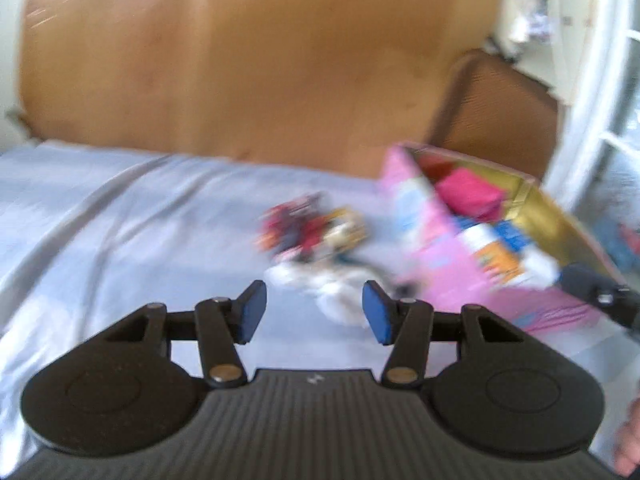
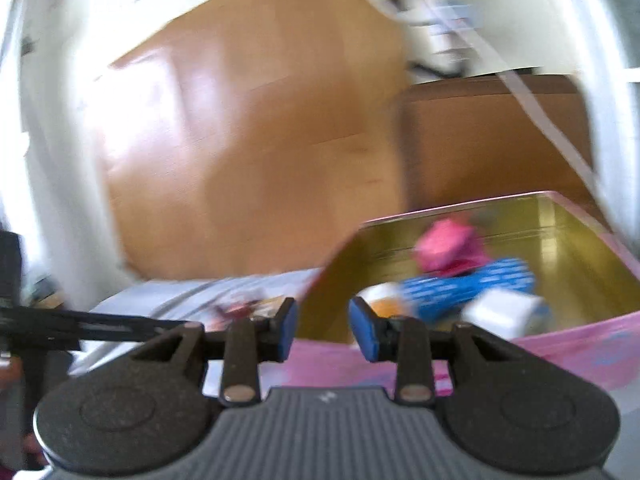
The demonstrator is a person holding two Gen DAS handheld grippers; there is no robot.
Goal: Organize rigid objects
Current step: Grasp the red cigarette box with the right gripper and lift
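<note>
A pink box with a gold inside [image 1: 432, 248] stands on the bed at the right; it also shows in the right wrist view [image 2: 568, 340]. It holds a pink item [image 2: 448, 244], a blue item [image 2: 468, 284] and a white item [image 2: 504, 312]. A blurred heap of colourful small objects [image 1: 316, 232] lies on the sheet left of the box. My left gripper [image 1: 314, 312] is open and empty, just short of the heap. My right gripper [image 2: 322, 328] is open and empty above the box's near wall.
A pale grey sheet [image 1: 120, 220] covers the bed. A wooden headboard [image 1: 240, 60] stands behind it, and a brown cabinet [image 1: 500, 112] at the right. The right gripper's tip [image 1: 600, 292] shows at the left view's right edge. Both views are motion-blurred.
</note>
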